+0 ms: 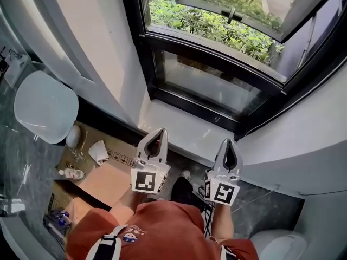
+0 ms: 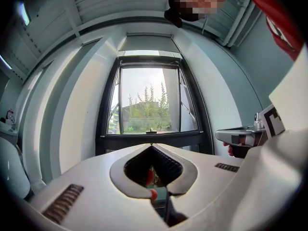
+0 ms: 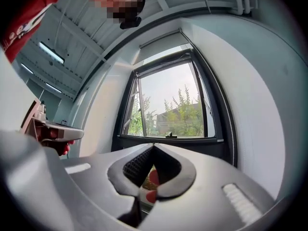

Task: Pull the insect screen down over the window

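The left gripper (image 1: 160, 131) and right gripper (image 1: 230, 143) are facing the window (image 2: 149, 100), jaws closed, empty. The insect screen (image 2: 148, 43) seems to be sitting rolled above the window; it is likely light, flimsy mesh, best gripped by its stiff bottom bar.

The window (image 2: 149, 100) in front of you was tall, with a black frame set deep in a pale recess. Its upper sash (image 1: 203, 7) stood swung outward, and a black handle (image 2: 151, 130) sat at the middle of its bottom rail. Green shrubs showed through the gap beneath it. Below the sash, a lower pane (image 1: 211, 85) sat shut in the frame. The insect screen was not drawn over the opening, since trees and sky showed clear through the whole upper part. A pale box (image 2: 147, 43) ran across the top of the frame. It may have been the screen's housing, but you could not tell that for certain.
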Tool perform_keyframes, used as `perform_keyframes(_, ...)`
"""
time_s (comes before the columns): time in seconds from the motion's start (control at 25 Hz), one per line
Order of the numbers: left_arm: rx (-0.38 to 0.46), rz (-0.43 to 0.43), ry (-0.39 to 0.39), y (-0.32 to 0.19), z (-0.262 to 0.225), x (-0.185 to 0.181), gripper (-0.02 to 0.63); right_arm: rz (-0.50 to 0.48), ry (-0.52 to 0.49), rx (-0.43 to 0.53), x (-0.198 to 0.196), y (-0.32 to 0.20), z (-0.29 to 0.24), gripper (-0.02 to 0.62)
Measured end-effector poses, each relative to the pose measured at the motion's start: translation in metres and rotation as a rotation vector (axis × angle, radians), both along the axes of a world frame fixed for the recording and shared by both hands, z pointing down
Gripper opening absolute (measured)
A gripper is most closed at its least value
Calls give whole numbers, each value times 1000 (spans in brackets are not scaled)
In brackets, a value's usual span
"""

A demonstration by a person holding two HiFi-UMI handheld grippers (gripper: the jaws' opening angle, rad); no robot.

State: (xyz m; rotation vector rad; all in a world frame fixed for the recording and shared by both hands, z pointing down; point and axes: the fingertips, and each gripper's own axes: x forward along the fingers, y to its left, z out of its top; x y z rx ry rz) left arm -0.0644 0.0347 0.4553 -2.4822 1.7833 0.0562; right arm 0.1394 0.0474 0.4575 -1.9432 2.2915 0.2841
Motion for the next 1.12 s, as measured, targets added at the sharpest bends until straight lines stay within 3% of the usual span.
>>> perform_keyframes(0.6, 22, 57, -11, -102, -14, 84, 6, 44, -38, 1, 82, -96, -1, 9)
perform_keyframes(1.12, 28, 80, 30, -165, -15, 85, 6, 80, 2, -5, 87, -150, -6, 10)
